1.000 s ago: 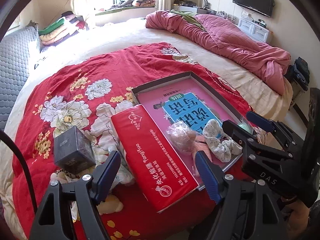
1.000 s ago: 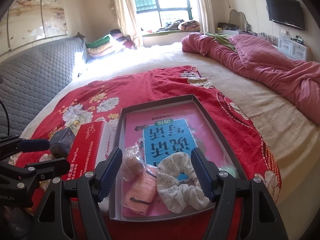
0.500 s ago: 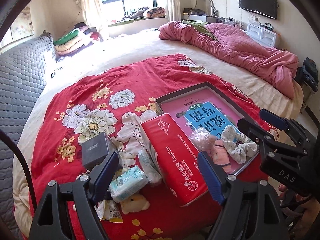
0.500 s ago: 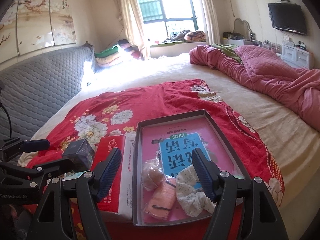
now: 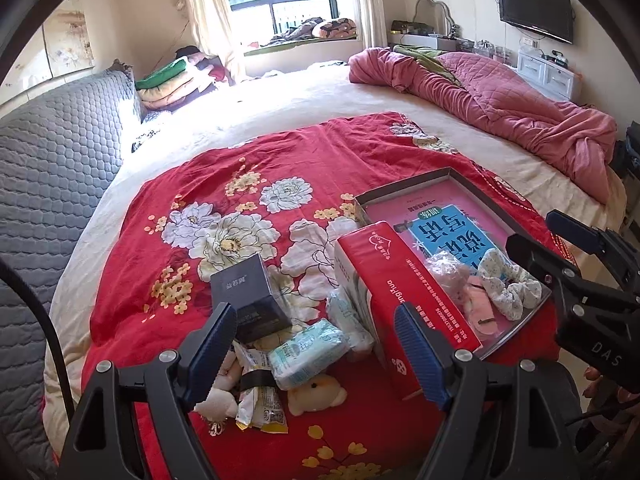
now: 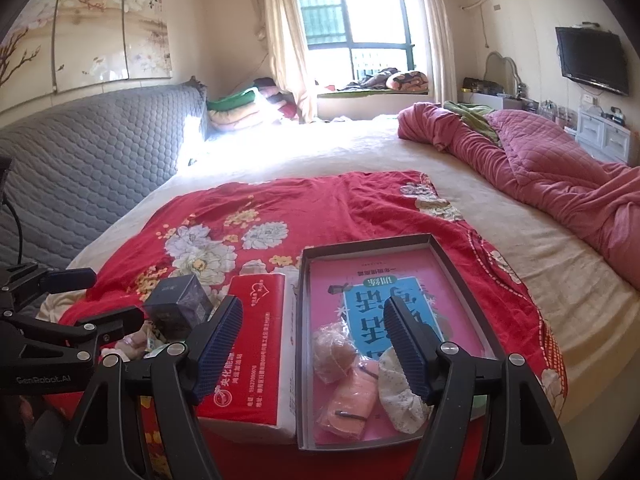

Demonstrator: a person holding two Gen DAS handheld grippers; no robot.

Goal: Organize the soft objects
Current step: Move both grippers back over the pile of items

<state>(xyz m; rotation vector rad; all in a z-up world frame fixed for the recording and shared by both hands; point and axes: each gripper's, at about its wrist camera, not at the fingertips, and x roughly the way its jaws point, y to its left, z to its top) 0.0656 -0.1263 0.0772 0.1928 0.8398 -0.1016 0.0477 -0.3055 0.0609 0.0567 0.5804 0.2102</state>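
On the red flowered quilt (image 5: 256,168) stands a shallow grey tray (image 6: 368,242). It holds a pink-and-blue book, a white flowered scrunchie (image 6: 400,392), a pink cloth piece (image 6: 356,396) and a bagged pinkish ball (image 6: 334,350). Left of the tray lies a red tissue pack (image 5: 404,296). Further left lie a pale blue tissue packet (image 5: 306,352), two small cream plush toys (image 5: 316,394) and a snack wrapper (image 5: 256,396). My left gripper (image 5: 316,356) hangs open and empty above this pile. My right gripper (image 6: 314,348) hangs open and empty above the tray's near end.
A black box (image 5: 248,300) sits among the loose items. A crumpled pink duvet (image 5: 500,108) fills the far right of the bed. A grey quilted headboard (image 6: 100,148) runs along the left. Folded blankets (image 6: 240,108) lie by the window.
Both grippers have drawn back and risen, so everything looks smaller. The tissue packet, plush toys and wrapper have come into the left wrist view. Both gripper openings look unchanged.
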